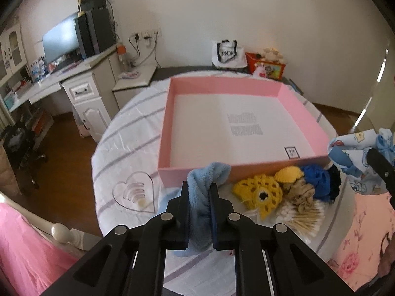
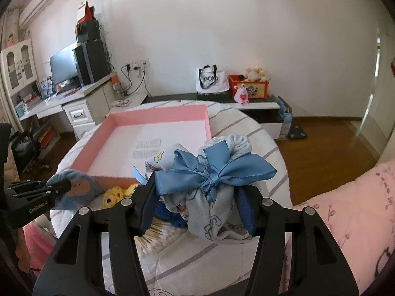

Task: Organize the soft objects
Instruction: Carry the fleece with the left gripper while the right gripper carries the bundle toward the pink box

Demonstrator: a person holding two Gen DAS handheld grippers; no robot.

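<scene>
Am clenching left gripper [image 1: 199, 190] on fluffy light-blue cloth [image 1: 206, 180], lifting toward empty pink cardboard box [image 1: 212, 86]; right gripper [image 2: 197, 194] gripping ribbon-tied blue printed fabric bundle [image 2: 209, 185], awaiting boxing.

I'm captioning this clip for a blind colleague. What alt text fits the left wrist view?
The left gripper pinches a light blue fleece cloth before an empty pink box on a striped round table. Yellow crochet pieces and cotton swabs lie to the right.
</scene>
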